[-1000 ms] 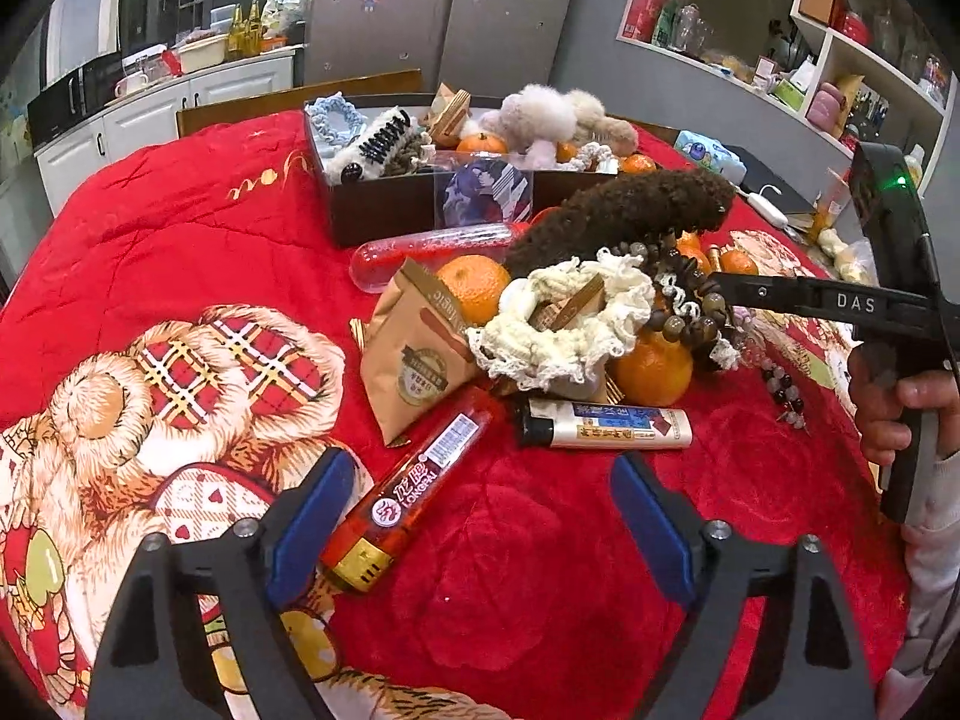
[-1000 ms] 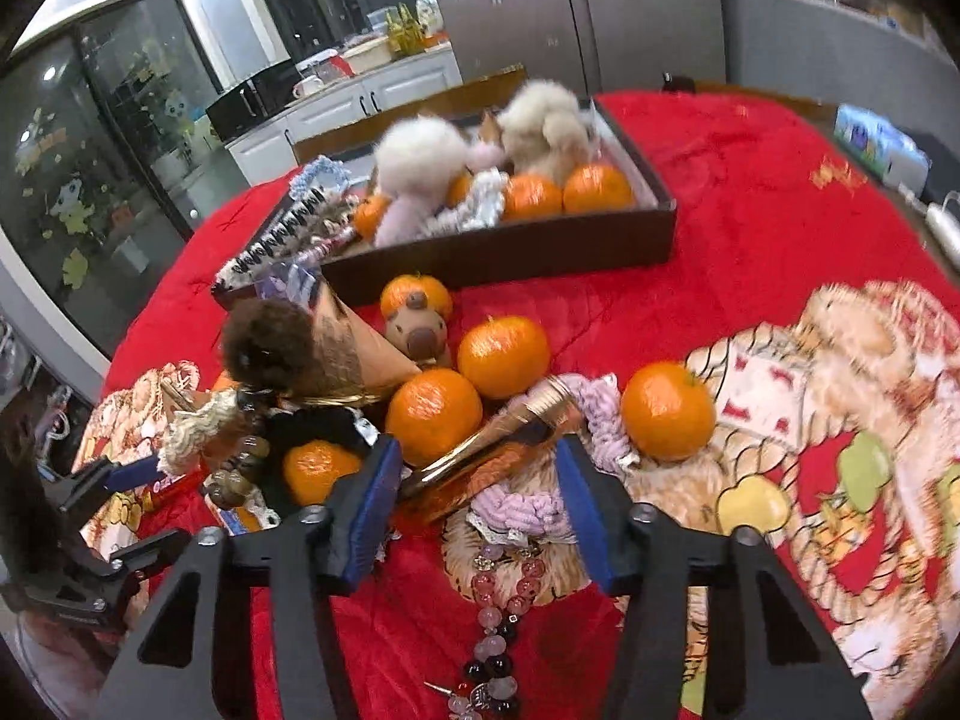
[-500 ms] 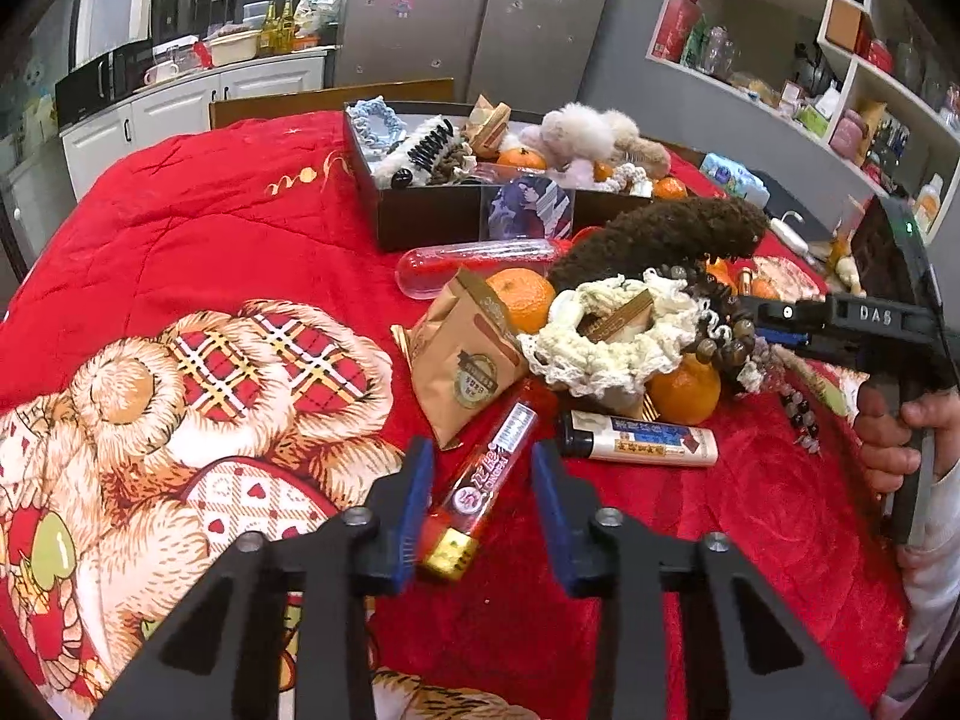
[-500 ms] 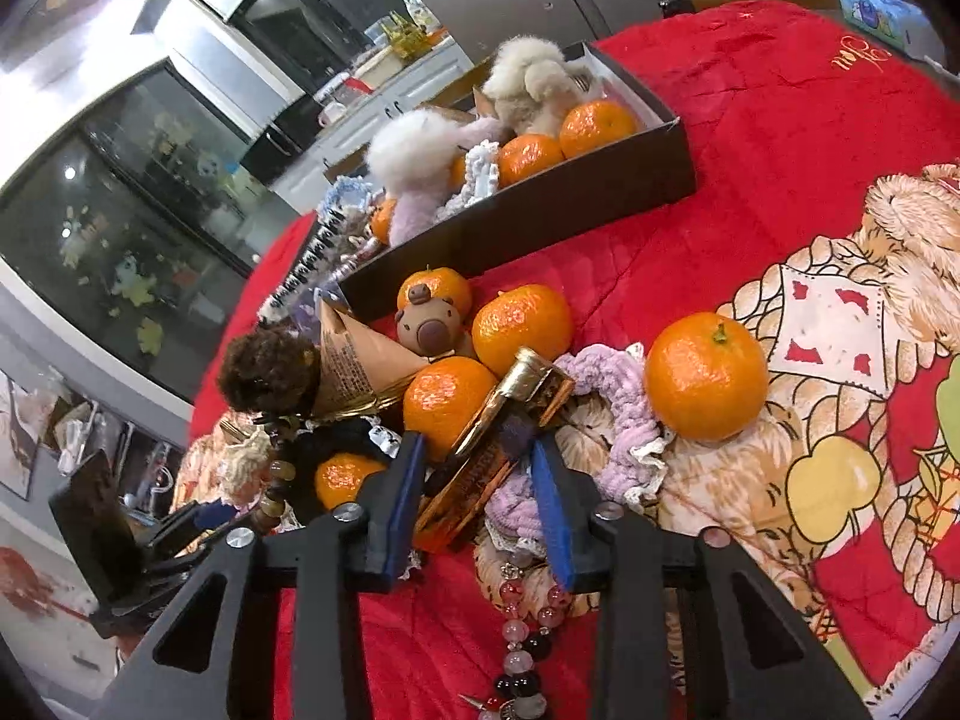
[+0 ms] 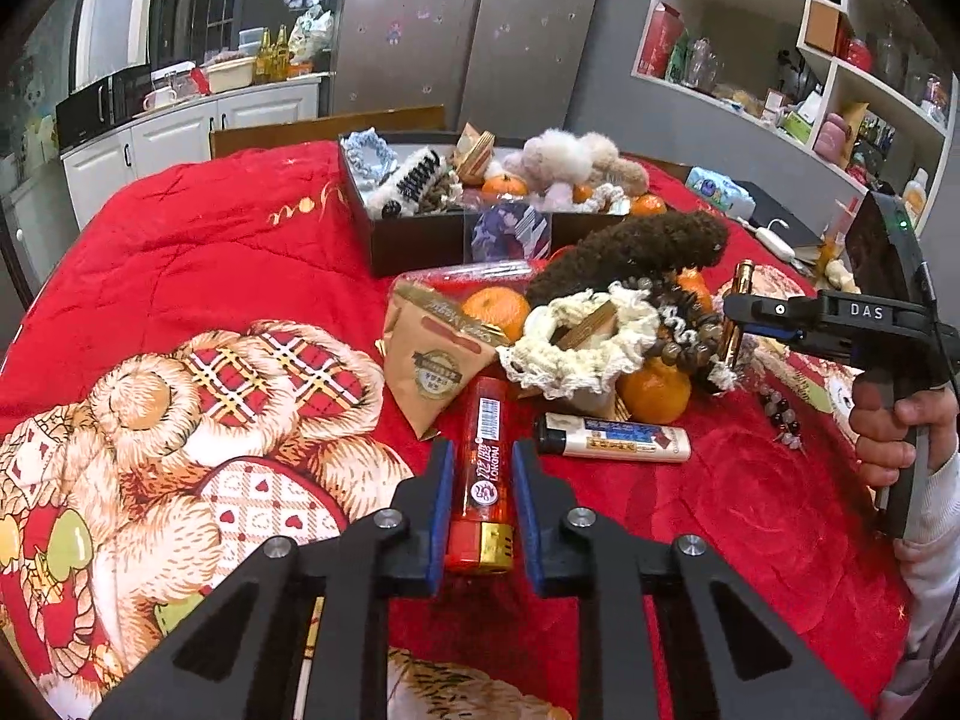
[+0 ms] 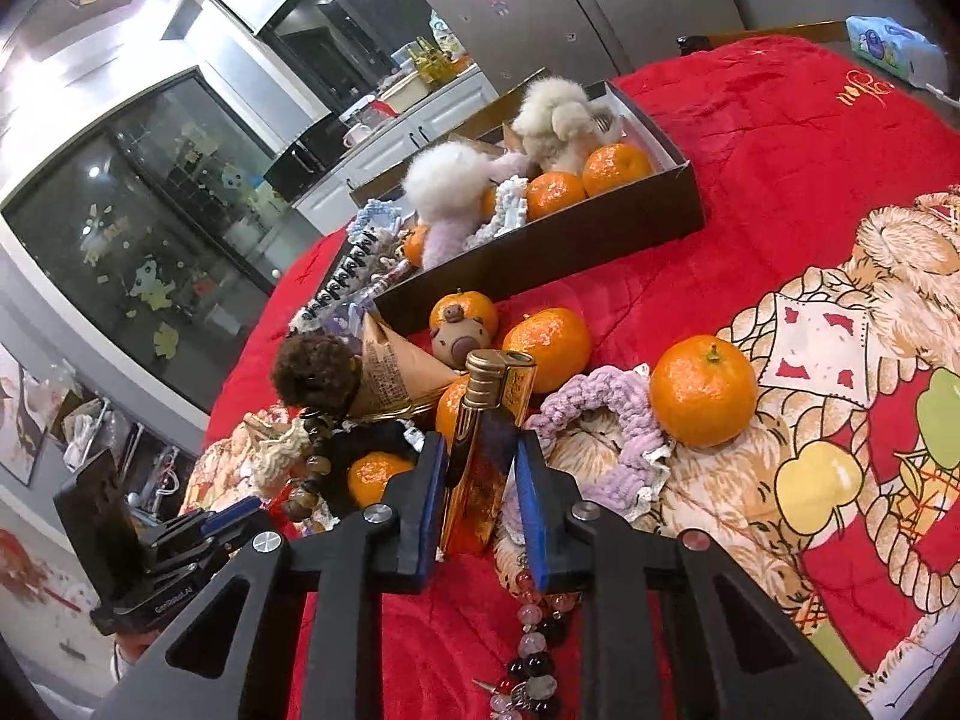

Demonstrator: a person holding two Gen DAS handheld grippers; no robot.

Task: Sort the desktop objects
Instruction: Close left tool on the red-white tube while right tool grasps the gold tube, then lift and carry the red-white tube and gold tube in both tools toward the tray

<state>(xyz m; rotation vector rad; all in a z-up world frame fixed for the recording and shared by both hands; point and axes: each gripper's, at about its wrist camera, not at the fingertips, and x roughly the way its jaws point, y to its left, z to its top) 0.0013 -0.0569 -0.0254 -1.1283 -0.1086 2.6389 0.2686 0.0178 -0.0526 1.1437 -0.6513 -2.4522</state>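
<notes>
My left gripper (image 5: 478, 480) is shut on a red lighter (image 5: 487, 468) with a gold base, held over the red blanket. My right gripper (image 6: 480, 483) is shut on a gold lighter (image 6: 489, 438) and holds it upright above the pile; it also shows in the left wrist view (image 5: 737, 315). A dark box (image 5: 420, 234) at the back holds tangerines, plush toys and hair ties; it shows in the right wrist view (image 6: 558, 252) too. A white lighter (image 5: 612, 444) lies just right of my left gripper.
A pile lies mid-table: brown paper packet (image 5: 432, 360), cream scrunchie (image 5: 576, 342), brown plush (image 5: 630, 252), tangerines (image 6: 702, 399), purple scrunchie (image 6: 600, 405), bead bracelet (image 6: 528, 648). A red printed blanket (image 5: 210, 252) covers the table. Shelves (image 5: 780, 90) stand to the right.
Both grippers closed from wide open. The left one now grips the red lighter, the right one grips the gold lighter and has raised it upright.
</notes>
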